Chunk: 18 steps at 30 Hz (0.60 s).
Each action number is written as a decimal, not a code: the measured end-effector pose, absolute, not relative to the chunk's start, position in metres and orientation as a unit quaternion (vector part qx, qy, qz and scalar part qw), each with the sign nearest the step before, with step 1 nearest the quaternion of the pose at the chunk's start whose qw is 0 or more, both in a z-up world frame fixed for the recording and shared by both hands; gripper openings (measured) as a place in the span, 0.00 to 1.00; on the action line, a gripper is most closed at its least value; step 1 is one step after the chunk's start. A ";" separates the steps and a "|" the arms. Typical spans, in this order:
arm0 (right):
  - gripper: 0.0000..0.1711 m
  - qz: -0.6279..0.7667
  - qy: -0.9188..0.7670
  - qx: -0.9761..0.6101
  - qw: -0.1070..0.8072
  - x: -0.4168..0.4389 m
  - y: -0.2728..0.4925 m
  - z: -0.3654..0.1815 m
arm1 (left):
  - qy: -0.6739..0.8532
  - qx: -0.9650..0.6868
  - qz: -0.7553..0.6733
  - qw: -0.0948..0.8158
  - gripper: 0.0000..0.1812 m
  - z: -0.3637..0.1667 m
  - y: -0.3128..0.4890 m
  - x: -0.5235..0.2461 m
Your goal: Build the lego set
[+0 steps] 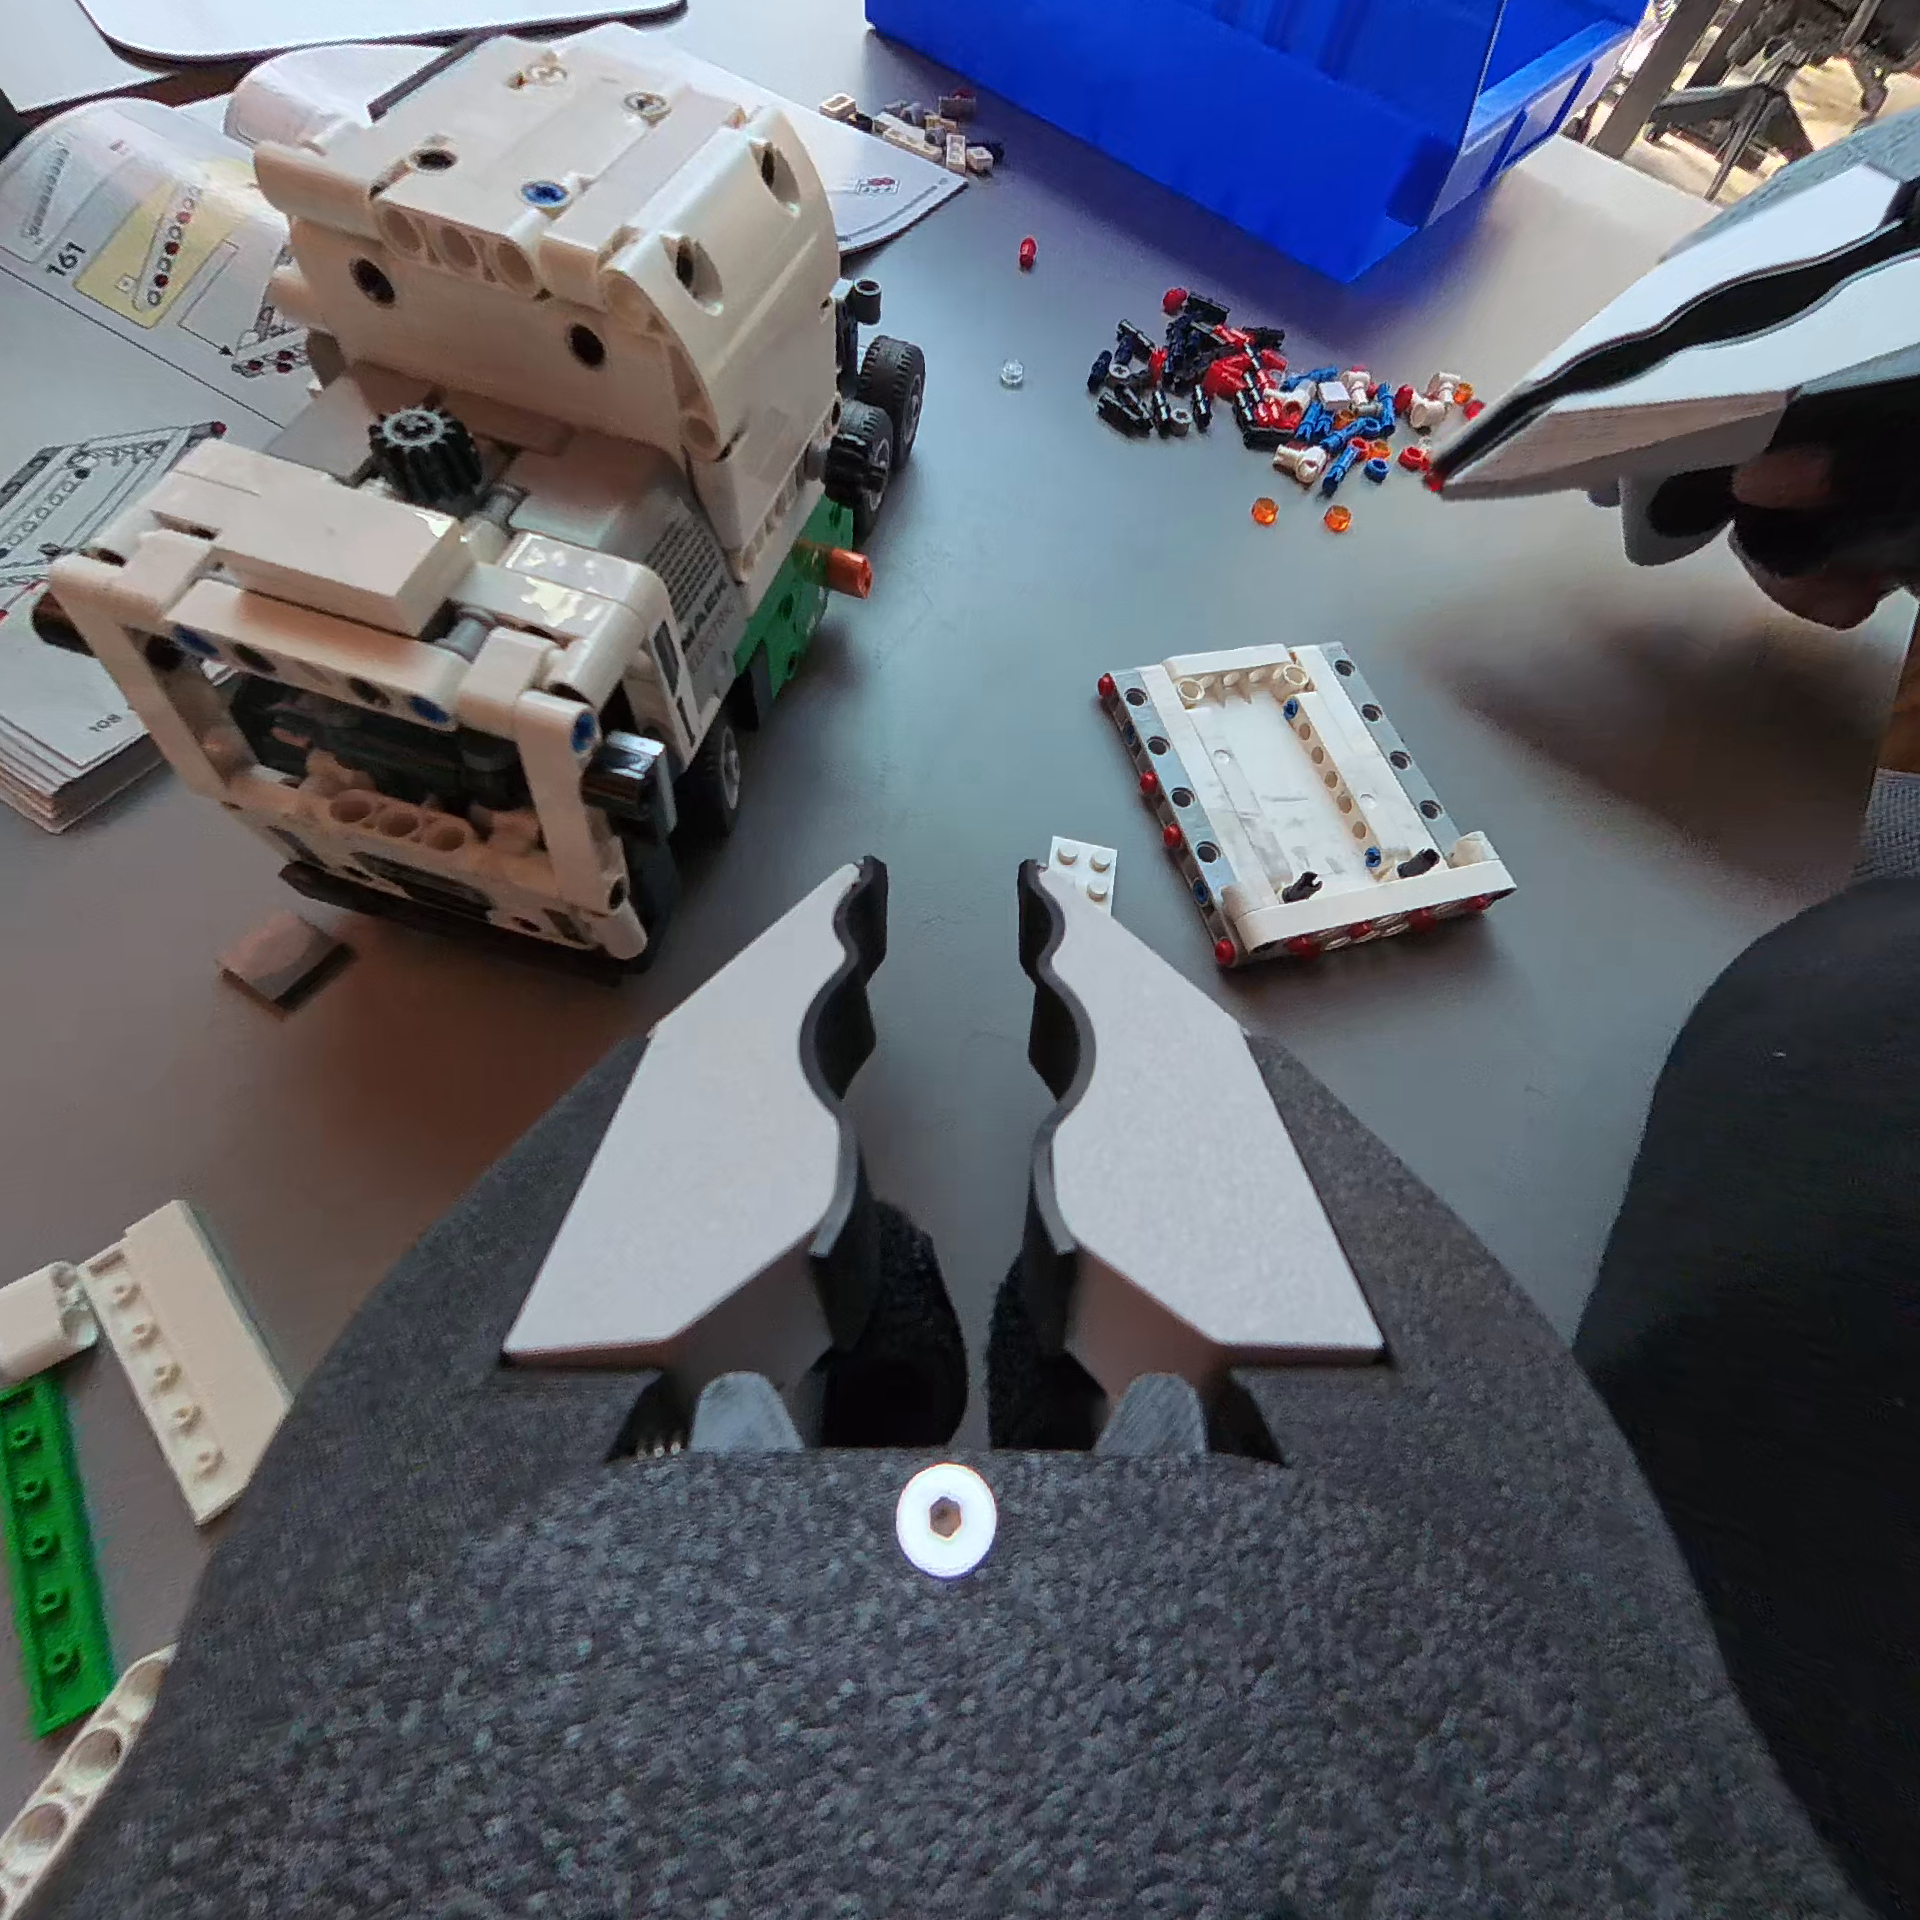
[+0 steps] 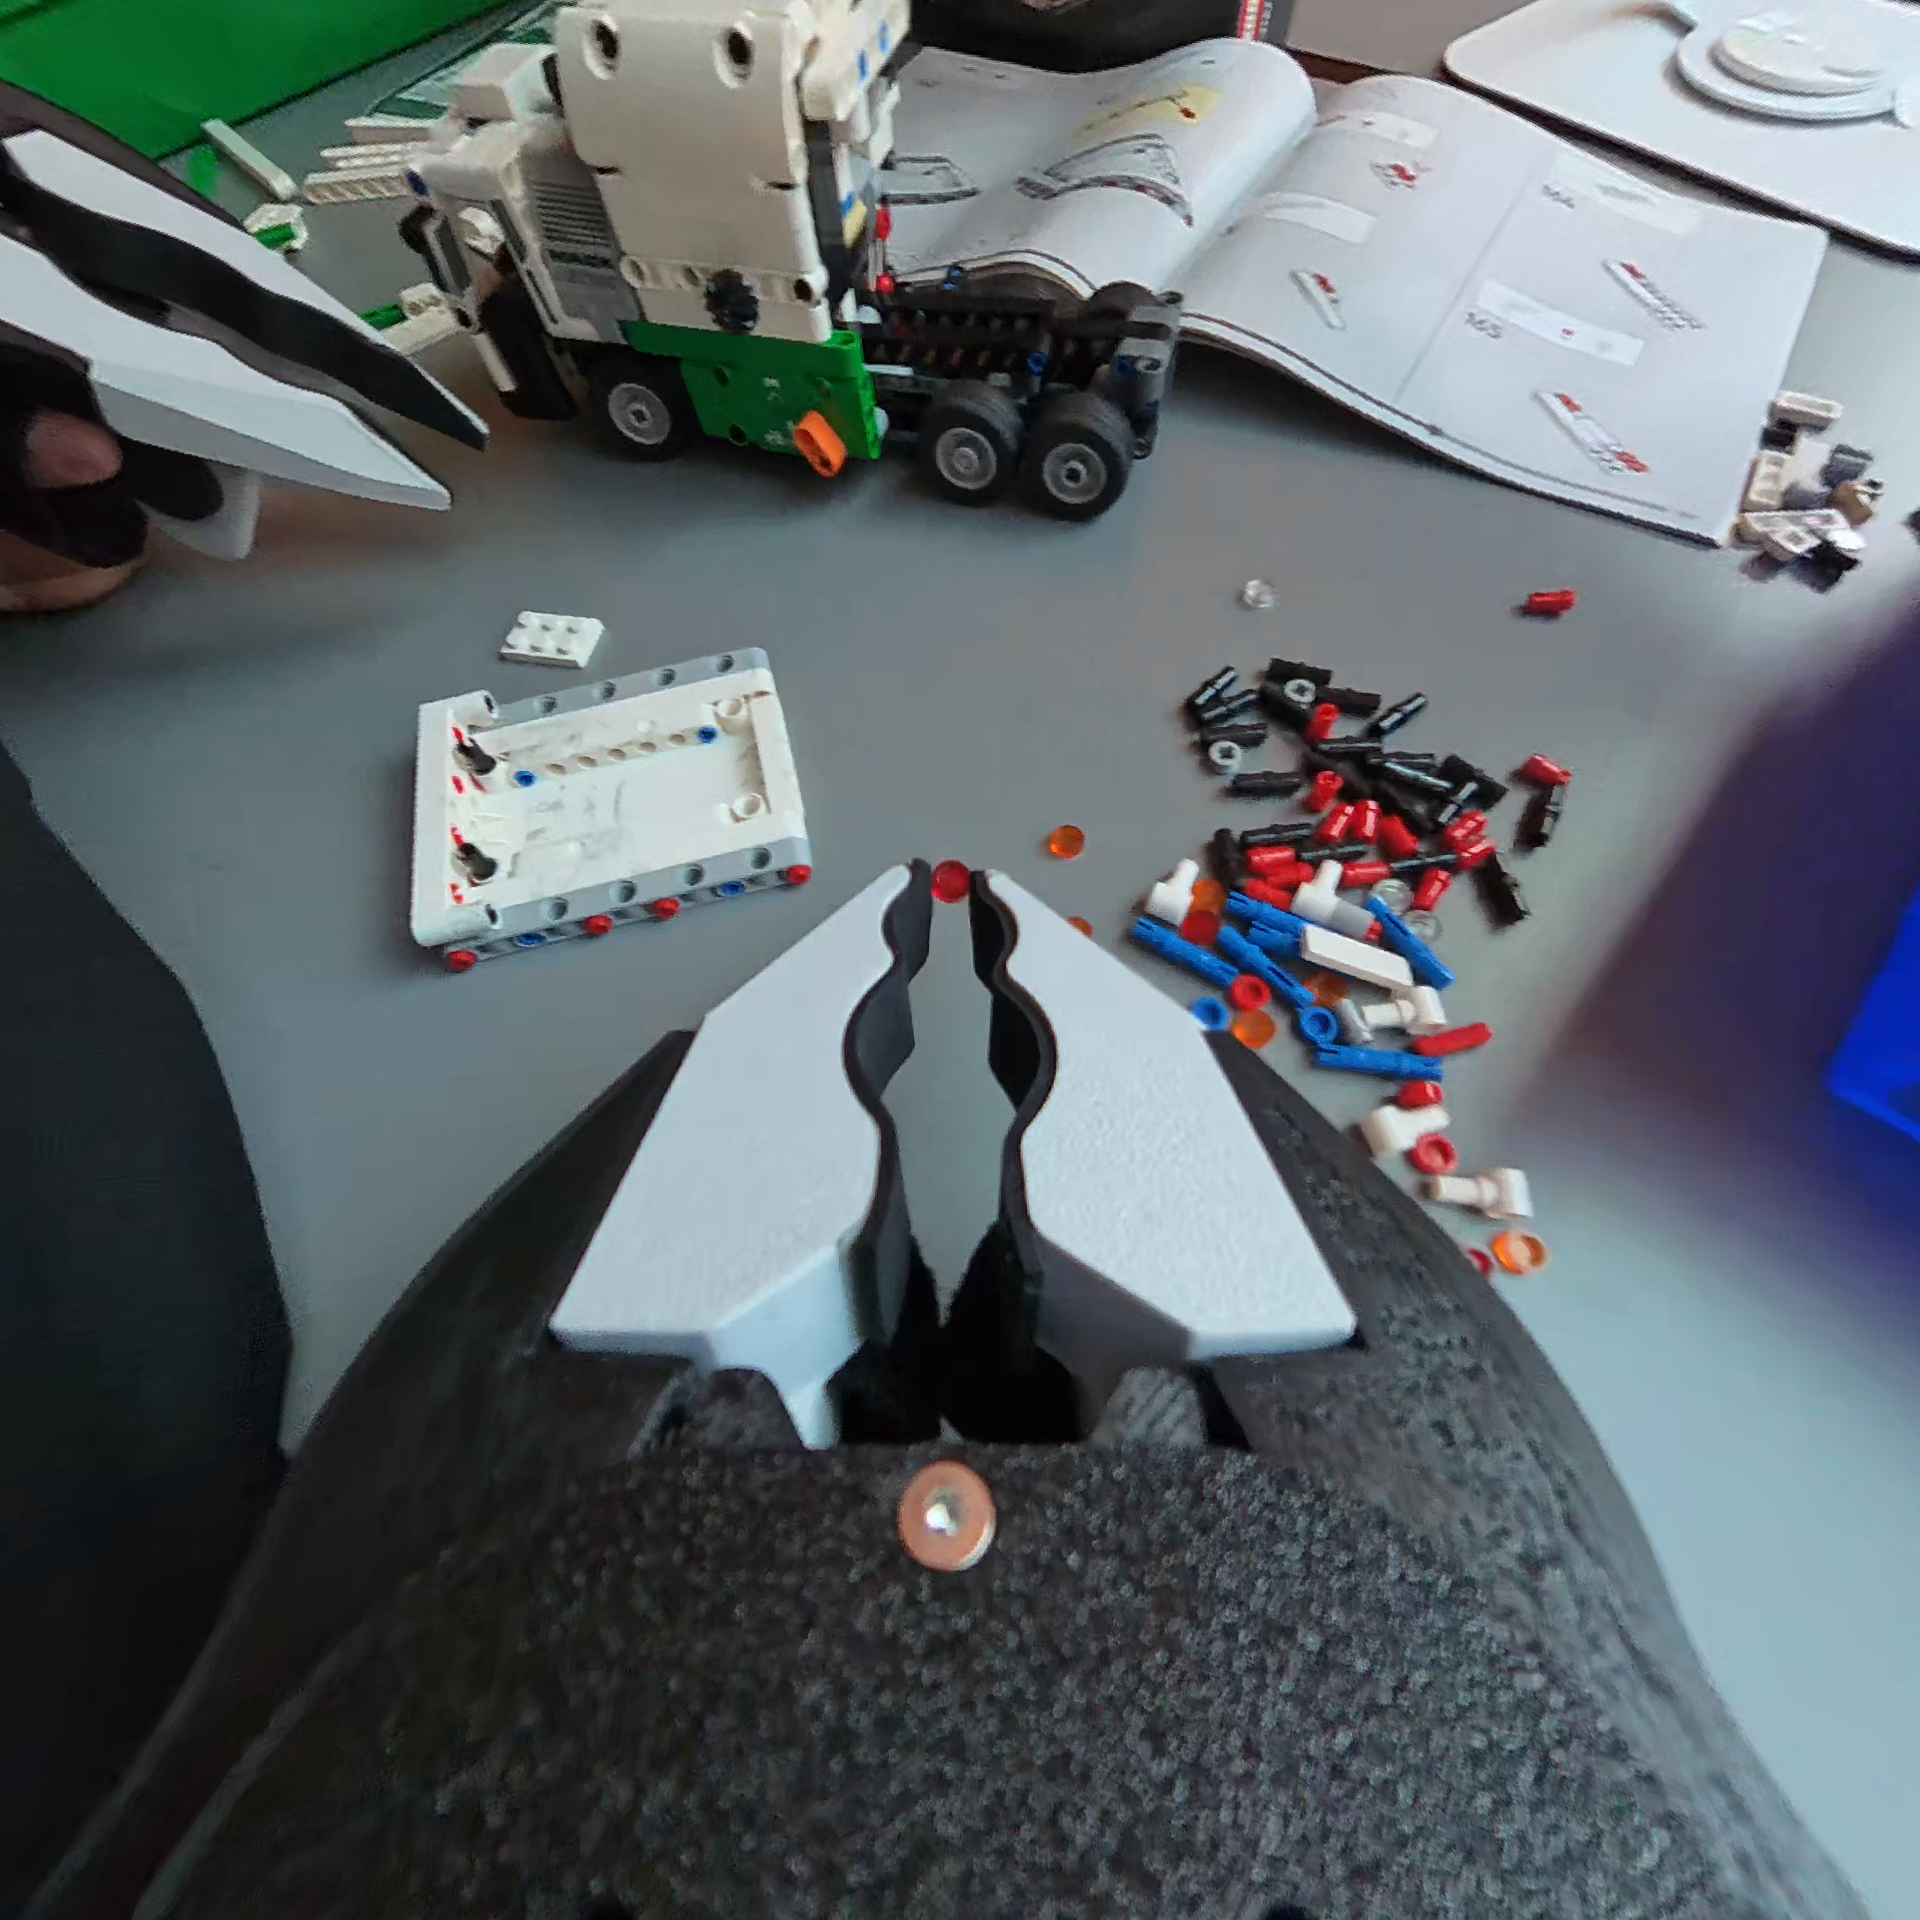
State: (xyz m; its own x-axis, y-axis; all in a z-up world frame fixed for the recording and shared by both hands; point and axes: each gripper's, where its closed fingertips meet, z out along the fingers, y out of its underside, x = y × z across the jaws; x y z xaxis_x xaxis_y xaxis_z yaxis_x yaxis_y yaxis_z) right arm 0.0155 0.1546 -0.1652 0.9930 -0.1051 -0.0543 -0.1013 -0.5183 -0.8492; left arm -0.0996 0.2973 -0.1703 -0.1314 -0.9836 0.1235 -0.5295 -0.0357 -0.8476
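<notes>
Bare bench [image 1: 987, 665] runs as an open lane between the truck model [image 1: 499, 540] on the left and the flat white panel assembly [image 1: 1304, 800] on the right. A small white plate [image 1: 1083, 871] lies in that lane, just beside the panel. Beyond the panel, the scattered pile of pins [image 2: 1351, 894] blocks the right side, with the blue bin [image 1: 1247, 114] behind it. The open instruction booklet [image 2: 1403, 260] fills the bench behind the truck.

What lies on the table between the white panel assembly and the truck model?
Only a small white studded plate, lying close to the white panel assembly. The rest of the table up to the truck model is bare; the right wrist view shows it best.
</notes>
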 end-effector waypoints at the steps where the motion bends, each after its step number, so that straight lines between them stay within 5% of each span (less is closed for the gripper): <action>1: 0.04 0.008 0.050 -0.873 0.485 0.009 0.158 -0.166 | 0.635 -0.594 -0.404 0.284 0.13 -0.169 0.297 -0.100; 18: 0.04 0.019 -0.006 -0.888 0.460 0.006 0.244 -0.167 | 0.622 -0.567 -0.422 0.336 0.13 -0.152 0.298 -0.104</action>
